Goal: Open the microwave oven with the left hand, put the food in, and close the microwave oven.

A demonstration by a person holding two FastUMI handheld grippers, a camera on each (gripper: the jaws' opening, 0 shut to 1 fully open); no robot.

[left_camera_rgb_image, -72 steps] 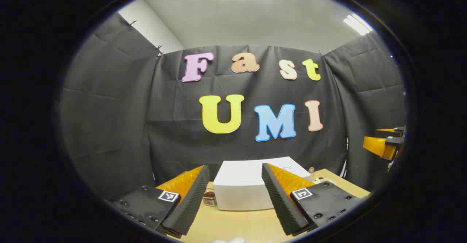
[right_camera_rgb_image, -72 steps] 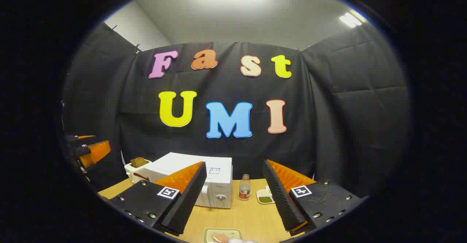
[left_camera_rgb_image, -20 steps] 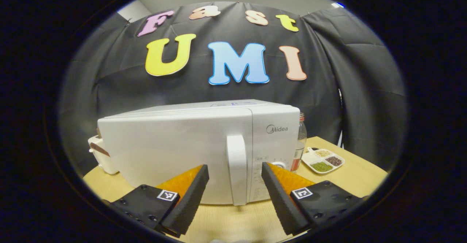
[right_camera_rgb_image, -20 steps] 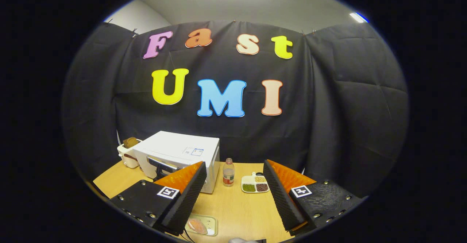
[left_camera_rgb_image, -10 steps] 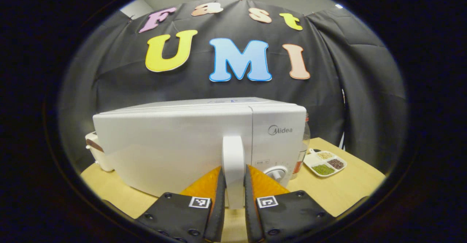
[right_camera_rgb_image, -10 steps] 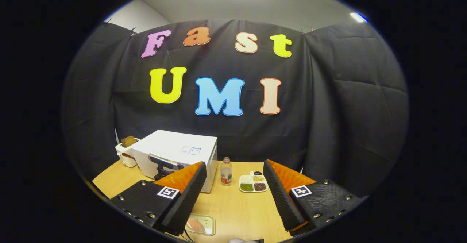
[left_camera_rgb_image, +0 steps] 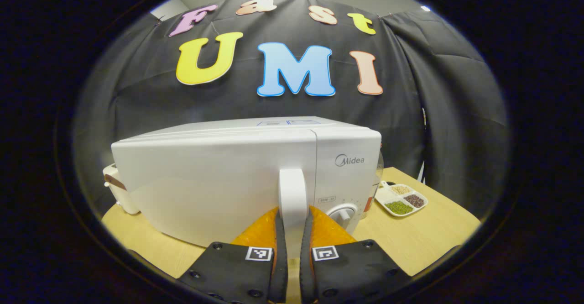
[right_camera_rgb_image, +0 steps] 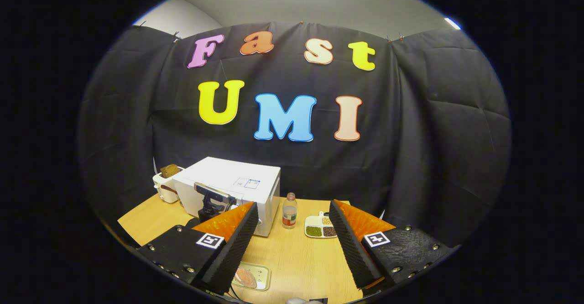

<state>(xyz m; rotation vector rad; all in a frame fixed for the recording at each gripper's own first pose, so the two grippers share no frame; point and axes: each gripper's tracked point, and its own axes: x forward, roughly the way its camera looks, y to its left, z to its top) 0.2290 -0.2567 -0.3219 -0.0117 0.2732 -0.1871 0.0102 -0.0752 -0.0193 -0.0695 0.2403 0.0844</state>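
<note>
Left gripper view: left gripper (left_camera_rgb_image: 292,231) clamps the white microwave's (left_camera_rgb_image: 219,171) upright white handle (left_camera_rgb_image: 292,194); right gripper (right_camera_rgb_image: 293,240) gapes, holding nothing, over the wooden table (right_camera_rgb_image: 296,258).

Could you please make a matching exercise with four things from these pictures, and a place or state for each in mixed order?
Things:
1. door handle
2. bottle
3. food tray
4. right gripper

Places or states:
A. open, holding nothing
B. on the table near the front edge, by the right gripper's finger
C. clamped between the left gripper's fingers
D. standing between the microwave and the divided dish

Pairs: 1-C, 2-D, 3-B, 4-A
</note>
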